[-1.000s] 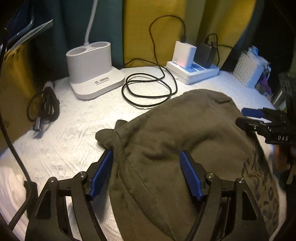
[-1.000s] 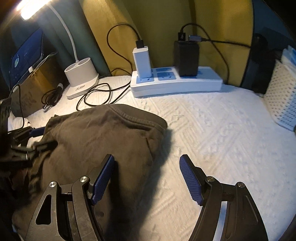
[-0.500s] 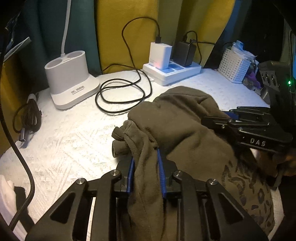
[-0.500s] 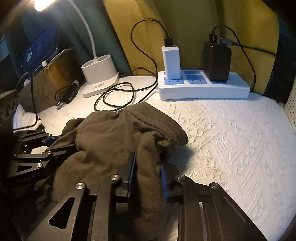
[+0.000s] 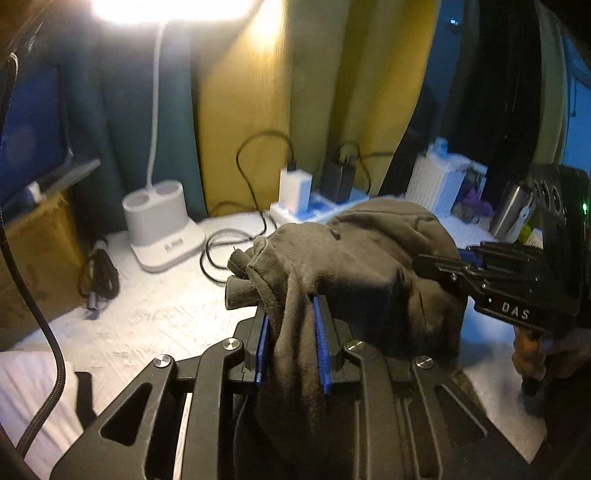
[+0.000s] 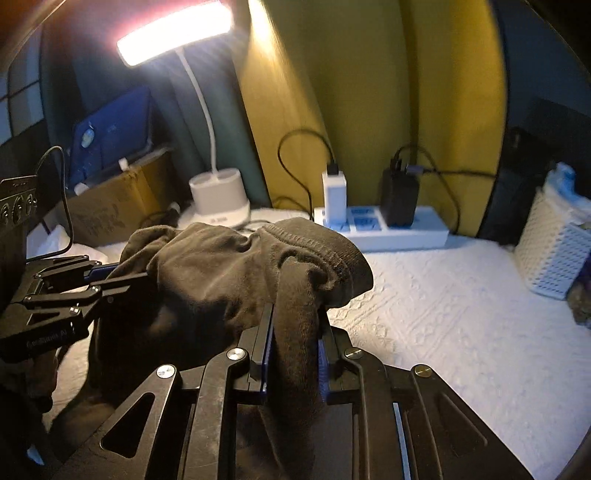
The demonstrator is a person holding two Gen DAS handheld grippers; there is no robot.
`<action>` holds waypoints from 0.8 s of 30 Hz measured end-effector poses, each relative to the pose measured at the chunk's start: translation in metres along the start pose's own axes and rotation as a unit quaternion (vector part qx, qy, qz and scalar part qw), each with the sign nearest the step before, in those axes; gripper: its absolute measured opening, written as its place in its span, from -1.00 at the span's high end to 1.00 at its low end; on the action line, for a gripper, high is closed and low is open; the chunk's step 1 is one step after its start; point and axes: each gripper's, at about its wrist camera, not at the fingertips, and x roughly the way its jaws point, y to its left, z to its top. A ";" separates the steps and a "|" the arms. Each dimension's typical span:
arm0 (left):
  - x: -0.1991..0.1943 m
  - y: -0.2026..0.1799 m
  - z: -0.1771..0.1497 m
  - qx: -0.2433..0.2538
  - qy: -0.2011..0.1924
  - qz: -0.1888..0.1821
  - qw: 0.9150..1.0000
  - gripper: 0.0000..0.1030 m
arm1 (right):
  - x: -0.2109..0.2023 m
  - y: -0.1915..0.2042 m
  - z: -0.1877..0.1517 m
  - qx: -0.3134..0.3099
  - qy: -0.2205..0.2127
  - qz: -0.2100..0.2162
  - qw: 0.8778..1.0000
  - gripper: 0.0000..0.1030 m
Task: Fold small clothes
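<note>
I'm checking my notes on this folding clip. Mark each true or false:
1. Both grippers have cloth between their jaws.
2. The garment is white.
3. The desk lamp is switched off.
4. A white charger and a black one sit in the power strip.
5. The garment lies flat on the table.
1. True: the left gripper and the right gripper each pinch the garment.
2. False: it is dark olive-brown.
3. False: the desk lamp is glowing.
4. True: the white charger and the black one both sit in the power strip.
5. False: it is bunched and raised between the grippers.
</note>
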 end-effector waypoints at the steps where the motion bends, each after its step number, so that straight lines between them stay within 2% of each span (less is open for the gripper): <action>1: -0.004 -0.002 0.001 0.001 -0.005 -0.001 1.000 0.61 | -0.009 0.002 -0.001 0.000 -0.006 -0.001 1.000 0.64; 11: -0.072 -0.030 0.005 0.019 -0.072 -0.008 0.997 0.62 | -0.096 0.027 -0.001 -0.008 -0.082 -0.020 0.996 0.64; 24: -0.158 -0.055 0.003 0.042 -0.147 -0.014 0.988 0.62 | -0.202 0.069 -0.005 -0.049 -0.164 -0.029 0.985 0.64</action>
